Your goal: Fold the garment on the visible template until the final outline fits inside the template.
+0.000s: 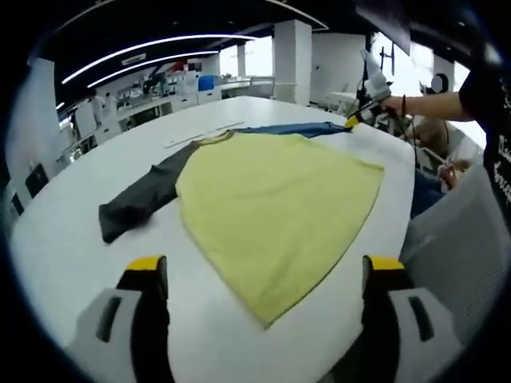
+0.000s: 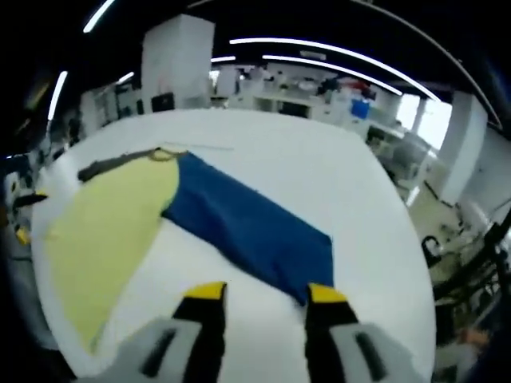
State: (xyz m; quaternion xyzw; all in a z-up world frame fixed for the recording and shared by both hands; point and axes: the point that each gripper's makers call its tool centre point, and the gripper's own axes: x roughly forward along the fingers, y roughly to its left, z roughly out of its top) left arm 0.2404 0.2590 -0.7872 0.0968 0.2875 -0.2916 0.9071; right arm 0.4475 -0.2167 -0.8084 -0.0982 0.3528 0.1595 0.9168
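1. Yellow-tipped jaws of the left gripper (image 1: 263,267) are rising from the bottom of the left gripper view, standing wide apart and released, grasping nothing, with the white table (image 1: 72,239) beneath them.
2. Just beyond those jaws, the garment (image 1: 271,203) is lying spread flat on the table – a pale yellow body with its hem corner pointing toward the camera.
3. Its dark grey sleeve (image 1: 140,203) is stretching out to the left in that view, while its blue sleeve (image 1: 299,129) is reaching away along the far edge.
4. At the end of the blue sleeve, the right gripper (image 1: 353,120) is showing in a person's hand (image 1: 391,104); I cannot tell from here whether it is touching the cloth.
5. In the right gripper view, the right gripper (image 2: 259,294) is hovering with its jaws parted and empty – the blue sleeve's (image 2: 255,231) cuff edge is lying just ahead of the tips.
6. Beyond it, the yellow body (image 2: 108,227) is lying to the left, with the grey sleeve (image 2: 112,165) at the far side.
7. Office desks and ceiling light strips are showing behind the table.
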